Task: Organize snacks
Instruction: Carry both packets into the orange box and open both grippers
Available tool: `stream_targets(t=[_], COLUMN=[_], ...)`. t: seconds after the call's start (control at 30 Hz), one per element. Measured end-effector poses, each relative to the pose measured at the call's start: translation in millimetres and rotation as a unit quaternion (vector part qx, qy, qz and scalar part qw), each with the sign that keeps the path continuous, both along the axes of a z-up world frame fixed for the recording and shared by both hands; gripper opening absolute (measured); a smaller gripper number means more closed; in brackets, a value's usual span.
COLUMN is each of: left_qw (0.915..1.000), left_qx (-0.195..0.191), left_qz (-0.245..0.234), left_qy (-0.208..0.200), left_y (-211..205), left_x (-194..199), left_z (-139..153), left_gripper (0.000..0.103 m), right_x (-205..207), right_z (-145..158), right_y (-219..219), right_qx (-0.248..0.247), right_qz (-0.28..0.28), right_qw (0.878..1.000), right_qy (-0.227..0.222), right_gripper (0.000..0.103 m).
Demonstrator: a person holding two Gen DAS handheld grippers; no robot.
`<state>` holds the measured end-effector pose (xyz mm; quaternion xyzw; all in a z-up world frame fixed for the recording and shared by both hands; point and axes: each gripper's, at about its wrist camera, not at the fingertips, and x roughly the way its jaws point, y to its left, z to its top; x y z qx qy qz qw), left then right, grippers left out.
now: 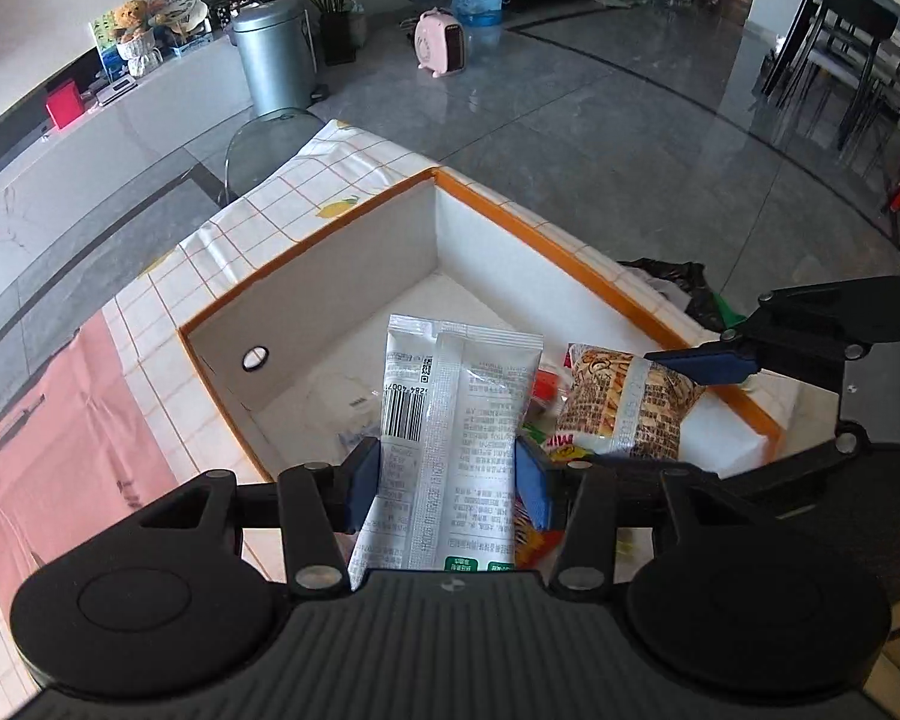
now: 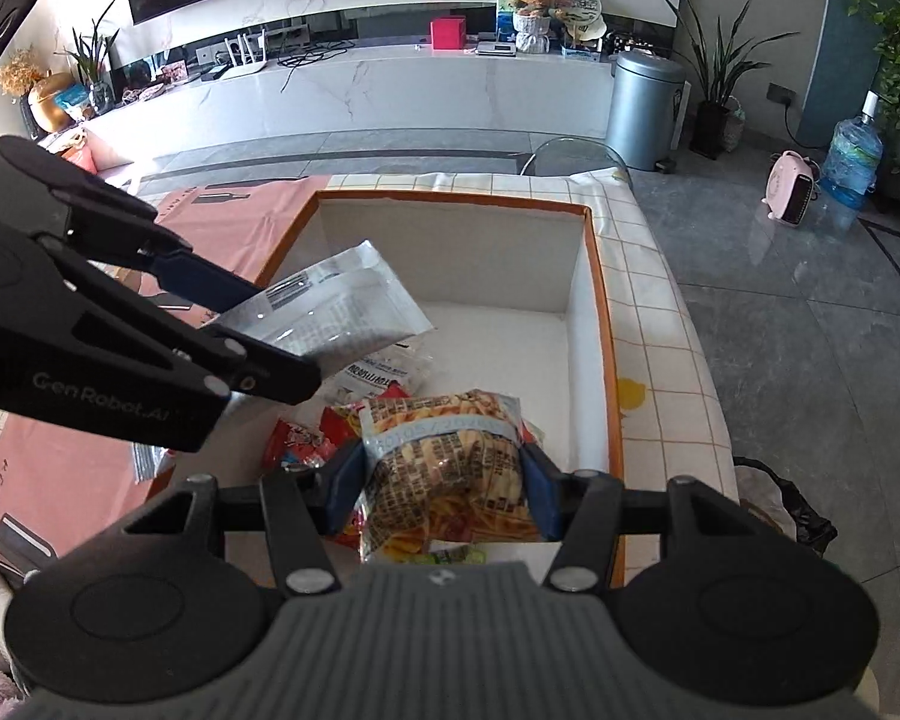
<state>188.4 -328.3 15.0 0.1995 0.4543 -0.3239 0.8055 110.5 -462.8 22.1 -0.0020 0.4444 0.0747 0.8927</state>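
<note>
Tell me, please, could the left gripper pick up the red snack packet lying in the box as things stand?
Probably not: the left gripper has its jaws shut on the white snack packet, which it would have to drop first. The red snack packet also lies partly under other packets in the box.

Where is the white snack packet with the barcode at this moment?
The white snack packet is clamped in the left gripper, above the box, left of the french-fries packet in the right gripper.

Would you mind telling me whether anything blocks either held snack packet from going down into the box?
Nothing visible does. The white packet and fries packet hang over the open box; only loose snacks lie beneath, far floor bare.
</note>
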Motion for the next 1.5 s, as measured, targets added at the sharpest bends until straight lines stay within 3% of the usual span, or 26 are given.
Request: stream_targets(t=[0.23,0.47,0.87,1.03,1.23,1.33,1.5], left_qw=[0.999,0.9966,0.996,0.9958,0.9963,0.9967,0.9987], left_qx=[0.045,0.082,0.087,0.089,0.083,0.08,0.046], left_qz=[-0.003,-0.005,0.002,0.003,-0.005,0.007,0.022], left_qy=[-0.004,-0.003,0.021,0.023,0.02,0.005,0.002], left_y=[-18,-30,-26,-24,-19,-14,6], left_x=[51,78,97,95,90,84,70], left_z=[-27,-53,-81,-81,-73,-63,-35], left_gripper=[0.054,0.054,0.054,0.06,0.061,0.071,0.072], right_x=[61,113,137,135,131,127,116], right_z=[-29,-53,-83,-83,-76,-71,-59], right_y=[6,12,23,26,33,32,34], right_qx=[-0.045,-0.08,-0.114,-0.119,-0.124,-0.122,-0.116], right_qz=[0.039,0.074,0.099,0.099,0.096,0.094,0.081], right_qw=[0.998,0.994,0.987,0.986,0.985,0.986,0.987], right_qy=[0.004,0.026,0.058,0.064,0.069,0.063,0.069], right_gripper=[0.053,0.053,0.054,0.055,0.065,0.074,0.076])
